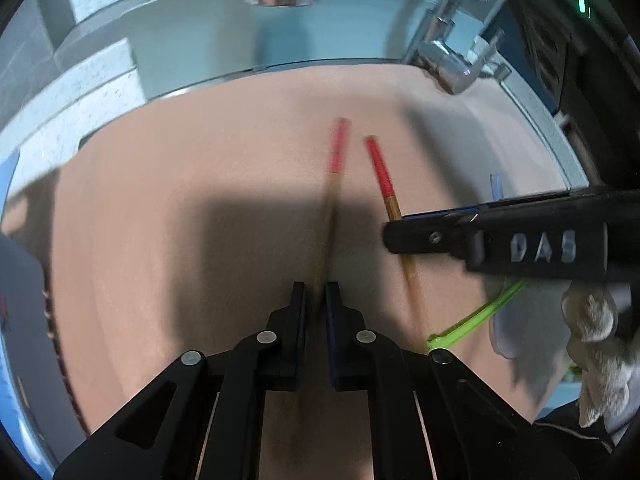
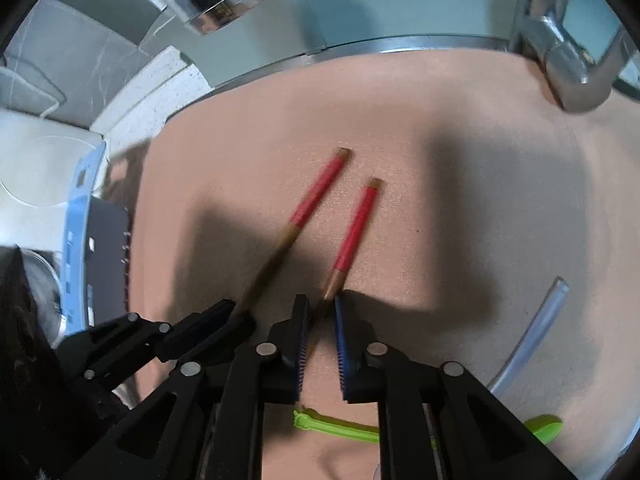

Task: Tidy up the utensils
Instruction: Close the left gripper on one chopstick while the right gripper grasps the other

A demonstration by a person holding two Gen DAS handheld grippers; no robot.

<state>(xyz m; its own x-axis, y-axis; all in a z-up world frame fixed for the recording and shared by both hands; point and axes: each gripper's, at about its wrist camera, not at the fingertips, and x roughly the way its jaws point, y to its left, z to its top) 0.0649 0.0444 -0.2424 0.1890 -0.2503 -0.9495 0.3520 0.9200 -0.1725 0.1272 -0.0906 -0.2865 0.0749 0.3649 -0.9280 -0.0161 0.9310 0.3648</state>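
Two wooden chopsticks with red ends lie over a pink mat [image 1: 160,240]. In the left wrist view my left gripper [image 1: 316,294] is shut on the bare end of the blurred left chopstick [image 1: 336,156]. The right chopstick [image 1: 380,172] runs under my right gripper [image 1: 390,234], which comes in from the right. In the right wrist view my right gripper [image 2: 320,302] is shut on the bare end of the nearer chopstick [image 2: 356,228]. Beside it, my left gripper [image 2: 234,312] pinches the other chopstick [image 2: 316,192]. Both red ends point away from the grippers.
A green plastic utensil [image 2: 340,426] lies on the mat under the right gripper, and a clear plastic one [image 2: 532,332] lies to the right. A chrome tap [image 2: 568,68] stands at the back right. A blue rack [image 2: 76,240] sits at the left. A gloved hand [image 1: 596,340] holds the right gripper.
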